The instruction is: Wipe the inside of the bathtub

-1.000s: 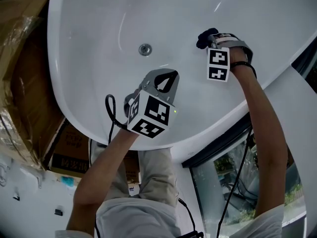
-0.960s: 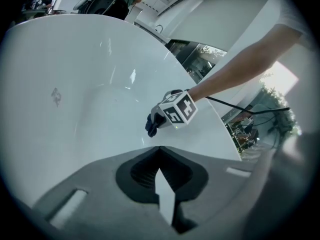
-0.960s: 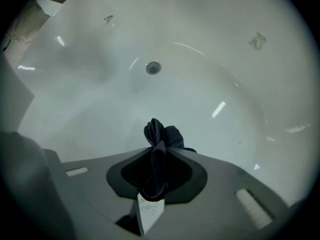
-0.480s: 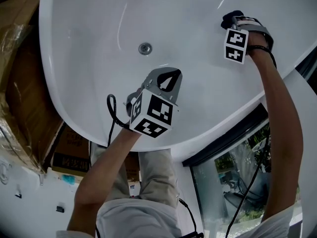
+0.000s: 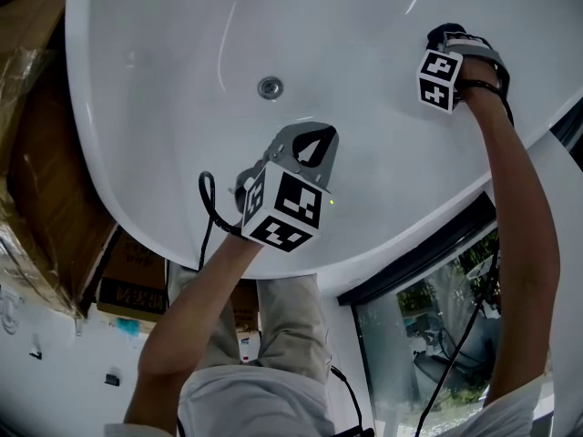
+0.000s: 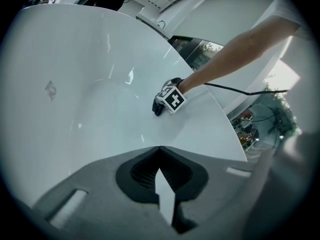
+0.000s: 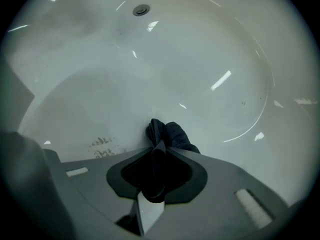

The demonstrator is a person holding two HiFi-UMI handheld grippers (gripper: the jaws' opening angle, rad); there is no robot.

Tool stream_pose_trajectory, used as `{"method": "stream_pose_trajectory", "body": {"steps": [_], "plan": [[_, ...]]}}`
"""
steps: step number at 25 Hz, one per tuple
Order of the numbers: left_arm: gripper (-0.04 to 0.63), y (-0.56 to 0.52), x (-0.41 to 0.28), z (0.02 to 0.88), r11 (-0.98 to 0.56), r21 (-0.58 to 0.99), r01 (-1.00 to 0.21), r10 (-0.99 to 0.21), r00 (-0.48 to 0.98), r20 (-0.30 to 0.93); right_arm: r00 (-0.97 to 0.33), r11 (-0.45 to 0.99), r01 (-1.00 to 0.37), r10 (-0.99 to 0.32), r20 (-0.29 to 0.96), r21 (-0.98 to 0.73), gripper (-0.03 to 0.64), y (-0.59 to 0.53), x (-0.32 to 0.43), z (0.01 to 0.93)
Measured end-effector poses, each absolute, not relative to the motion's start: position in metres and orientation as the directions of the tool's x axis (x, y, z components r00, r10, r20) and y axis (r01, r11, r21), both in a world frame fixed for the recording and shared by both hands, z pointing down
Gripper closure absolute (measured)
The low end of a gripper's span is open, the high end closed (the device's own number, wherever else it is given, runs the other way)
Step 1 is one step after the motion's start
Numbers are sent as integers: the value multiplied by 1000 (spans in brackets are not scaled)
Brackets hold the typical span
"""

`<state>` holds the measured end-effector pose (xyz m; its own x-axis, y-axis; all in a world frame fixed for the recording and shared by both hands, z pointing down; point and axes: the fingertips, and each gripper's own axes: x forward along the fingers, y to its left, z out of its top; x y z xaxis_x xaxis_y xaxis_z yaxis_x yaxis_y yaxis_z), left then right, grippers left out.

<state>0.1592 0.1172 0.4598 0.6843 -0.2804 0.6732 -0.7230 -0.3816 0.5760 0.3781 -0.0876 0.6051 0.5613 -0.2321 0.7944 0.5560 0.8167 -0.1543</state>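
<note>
Cloth (image 7: 169, 133): dark, bunched; it sticks out past the tips of the right gripper (image 7: 159, 145) and presses against the white wall of the bathtub (image 7: 200, 59); in the head view it shows as a dark wad (image 5: 438, 33) at the far end of that gripper, on the tub's sloping side
Right gripper: jaws clamped on the cloth, a fold of it caught between them; the cloth, not the jaws, meets the tub; marker cube (image 5: 439, 79) faces the camera; seen from the left gripper view it sits low on the inner wall (image 6: 170, 98)
Marks: faint grey smudges (image 7: 102, 144) on the wall just left of the cloth
Drain (image 5: 269, 87): round, metal, in the tub floor; well apart from the cloth, between the two grippers in the head view
Left gripper (image 5: 305, 146): jaws pressed together with nothing between them (image 6: 159, 149); held above the near part of the tub, apart from its surface
Surroundings: cardboard boxes (image 5: 36, 153) beside the tub's left rim; a glass pane (image 5: 428, 317) below its right rim
</note>
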Motion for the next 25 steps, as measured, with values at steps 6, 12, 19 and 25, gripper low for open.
{"method": "stream_pose_trajectory", "body": {"steps": [6, 12, 19, 25], "plan": [[597, 115, 154, 464, -376, 571, -730, -285, 678, 678, 549, 789, 581, -199, 812, -199, 554, -53, 367, 622], [597, 119, 150, 468, -378, 568, -731, -278, 675, 683, 541, 783, 581, -167, 824, -222, 554, -20, 359, 636], [597, 122, 147, 471, -372, 569, -733, -280, 673, 685, 514, 742, 614, -118, 850, -269, 554, 25, 345, 647], [597, 125, 146, 472, -381, 569, -728, -274, 677, 683, 503, 731, 616, -78, 861, -294, 554, 67, 334, 661]]}}
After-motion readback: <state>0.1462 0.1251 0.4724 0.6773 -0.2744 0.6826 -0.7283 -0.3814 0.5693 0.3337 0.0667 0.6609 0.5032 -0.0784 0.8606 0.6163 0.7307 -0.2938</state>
